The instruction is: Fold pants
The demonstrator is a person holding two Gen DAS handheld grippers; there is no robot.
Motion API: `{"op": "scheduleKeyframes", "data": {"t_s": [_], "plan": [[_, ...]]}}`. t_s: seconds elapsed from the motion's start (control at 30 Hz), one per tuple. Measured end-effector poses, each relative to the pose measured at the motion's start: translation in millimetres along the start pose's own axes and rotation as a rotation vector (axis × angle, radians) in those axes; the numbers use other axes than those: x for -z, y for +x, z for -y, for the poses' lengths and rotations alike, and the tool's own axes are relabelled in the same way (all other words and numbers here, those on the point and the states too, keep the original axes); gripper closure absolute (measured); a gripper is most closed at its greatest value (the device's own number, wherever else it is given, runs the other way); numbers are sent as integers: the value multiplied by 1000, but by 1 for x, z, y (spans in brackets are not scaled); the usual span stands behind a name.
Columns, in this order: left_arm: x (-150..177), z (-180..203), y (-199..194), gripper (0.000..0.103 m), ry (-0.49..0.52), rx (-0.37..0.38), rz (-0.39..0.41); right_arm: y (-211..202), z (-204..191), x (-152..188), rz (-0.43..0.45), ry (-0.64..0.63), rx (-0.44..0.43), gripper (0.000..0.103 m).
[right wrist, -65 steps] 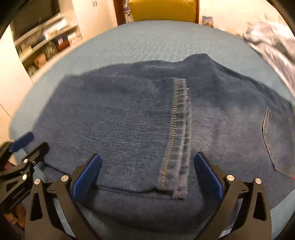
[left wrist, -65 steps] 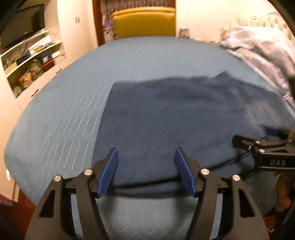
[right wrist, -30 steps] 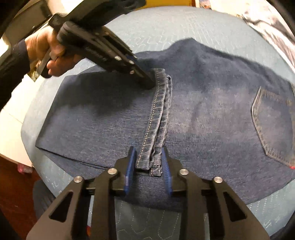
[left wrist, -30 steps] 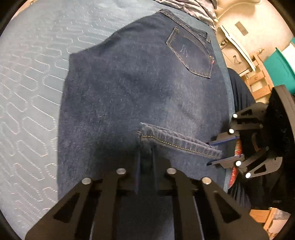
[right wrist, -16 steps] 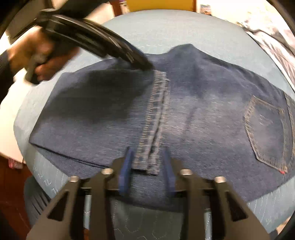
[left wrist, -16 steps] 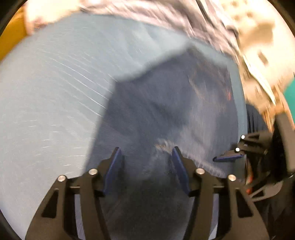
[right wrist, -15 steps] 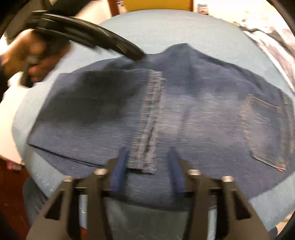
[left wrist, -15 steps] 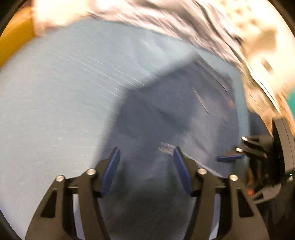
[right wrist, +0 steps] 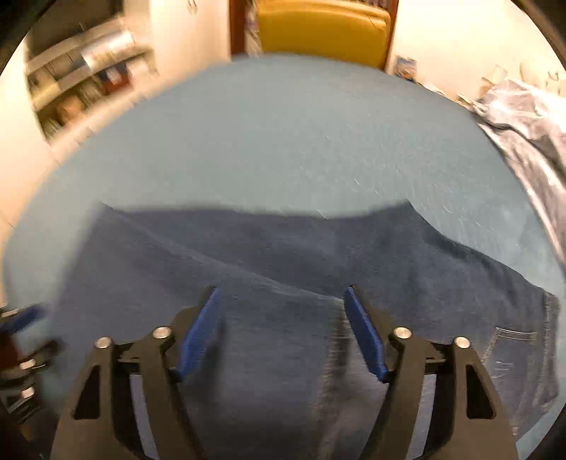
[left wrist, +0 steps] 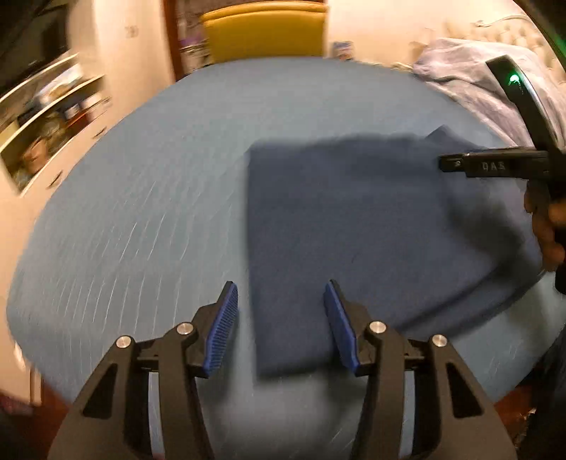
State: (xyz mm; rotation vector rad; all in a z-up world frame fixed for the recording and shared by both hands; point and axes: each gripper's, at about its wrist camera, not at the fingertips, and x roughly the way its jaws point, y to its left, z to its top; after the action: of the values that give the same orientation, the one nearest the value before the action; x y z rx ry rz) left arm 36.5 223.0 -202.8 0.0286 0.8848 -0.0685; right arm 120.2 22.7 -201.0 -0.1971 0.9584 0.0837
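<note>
Denim is spread flat on a bed (left wrist: 148, 184) covered in pale blue quilted fabric: the pants (left wrist: 353, 226), dark blue jeans, are seen folded over into a broad rectangle, lying toward the near right part of the mattress in the left wrist view. In that view the left tongs (left wrist: 281, 323) are held above the near left corner of the pants, with the blue pads parted; the straight left edge of the denim runs between them, but no cloth is pinched, and the jaws have just been closing a little after springing apart. At the right edge of the same view the right tongs (left wrist: 445, 164) are seen from the side as a black bar over the far right part of the denim, gripped by a hand (left wrist: 546, 226). In the right wrist view the right tongs (right wrist: 283, 331) are spread apart over the middle of the pants, having just been opening, and nothing is clamped between the pads; a back pocket (right wrist: 509, 357) is visible at the near right, and a diagonal crease crosses the cloth just beyond the pads. Part of the left tongs shows blurred at the near left edge of that view. A yellow headboard (right wrist: 323, 30) stands at the far end of the bed, shelves (right wrist: 85, 78) at the far left, and a crumpled pale blanket (left wrist: 470, 88) at the far right.
</note>
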Motion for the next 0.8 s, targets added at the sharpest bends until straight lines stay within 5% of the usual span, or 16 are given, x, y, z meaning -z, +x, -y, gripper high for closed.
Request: {"op": "scheduleKeyframes", "data": {"t_s": [0.07,0.17,0.8], "plan": [[11,-15,-10,39,-112,36,31,9,8,9,19,22,-27,33],[16,-35,-13,38,-252,132,46,8,10,12,18,36,-23,32],[22,-20,-10,77,-266,193,27,22,2,13,21,50,10,24]]}}
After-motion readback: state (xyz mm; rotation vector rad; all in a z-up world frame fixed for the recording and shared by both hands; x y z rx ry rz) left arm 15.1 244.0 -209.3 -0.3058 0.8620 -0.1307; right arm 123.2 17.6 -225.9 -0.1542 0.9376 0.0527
